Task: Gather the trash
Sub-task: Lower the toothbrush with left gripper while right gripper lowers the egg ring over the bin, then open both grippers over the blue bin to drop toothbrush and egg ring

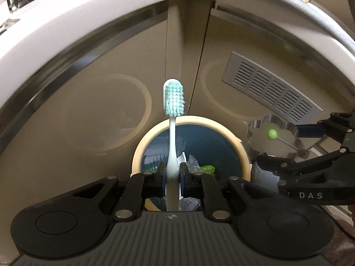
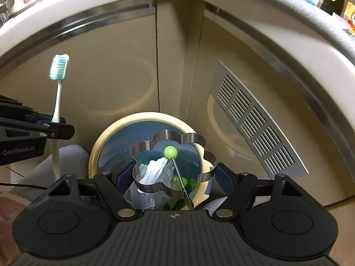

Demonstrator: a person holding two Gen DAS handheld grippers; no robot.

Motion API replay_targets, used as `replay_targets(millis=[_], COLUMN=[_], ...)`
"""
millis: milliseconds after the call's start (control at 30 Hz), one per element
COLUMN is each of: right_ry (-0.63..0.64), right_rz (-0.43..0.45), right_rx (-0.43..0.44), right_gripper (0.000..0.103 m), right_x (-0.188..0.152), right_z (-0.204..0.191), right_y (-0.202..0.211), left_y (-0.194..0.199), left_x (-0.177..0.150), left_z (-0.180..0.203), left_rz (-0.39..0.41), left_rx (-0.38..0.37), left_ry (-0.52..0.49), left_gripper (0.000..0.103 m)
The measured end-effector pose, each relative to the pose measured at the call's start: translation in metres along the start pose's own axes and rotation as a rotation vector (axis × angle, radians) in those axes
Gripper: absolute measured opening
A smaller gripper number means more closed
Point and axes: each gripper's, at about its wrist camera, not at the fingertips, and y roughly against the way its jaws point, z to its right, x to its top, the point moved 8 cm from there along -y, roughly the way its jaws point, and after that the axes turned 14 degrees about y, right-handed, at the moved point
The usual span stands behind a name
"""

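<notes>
Holding toothbrush (image 1: pixel 172 141) upright in my left tongs (image 1: pixel 172 173) — right tongs (image 2: pixel 173 177) clamp metal flower ring (image 2: pixel 173 161) — both above bin (image 2: pixel 97 155).

So the bin (image 2: pixel 95 153) sits on the floor right in front of the cabinet doors (image 2: pixel 124 71), wrappers (image 2: pixel 155 168) inside it. The toothbrush (image 1: pixel 173 133) stands upright over its left side, the flower-shaped ring mould (image 2: pixel 170 161) over its right. A vent grille (image 2: pixel 255 128) is further right on the door.
</notes>
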Motion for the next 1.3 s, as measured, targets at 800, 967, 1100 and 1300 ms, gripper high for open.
replay_targets(millis=[800,967,1100,1300], right_ry=[-0.007,-0.026,-0.057,-0.087], right_rz=[-0.171,-0.212,-0.242,-0.269], right_rx=[0.042,0.050,0.066,0.078], right_gripper=[0.080,0.080,0.080,0.080], right_x=[0.007,0.005,0.004,0.002], right_z=[0.000,0.002,0.003,0.006], right_y=[-0.091,-0.109,-0.121,-0.134], left_y=[-0.090,-0.106,-0.114,-0.122], left_x=[-0.004,-0.006,-0.007,-0.009], left_z=[-0.004,-0.005,-0.006,-0.006], left_rz=[-0.168,-0.204,-0.227,-0.252], left_rx=[0.062,0.070,0.082,0.084], left_ry=[0.010,0.019,0.021,0.023], left_gripper=[0.013,0.013,0.013,0.013])
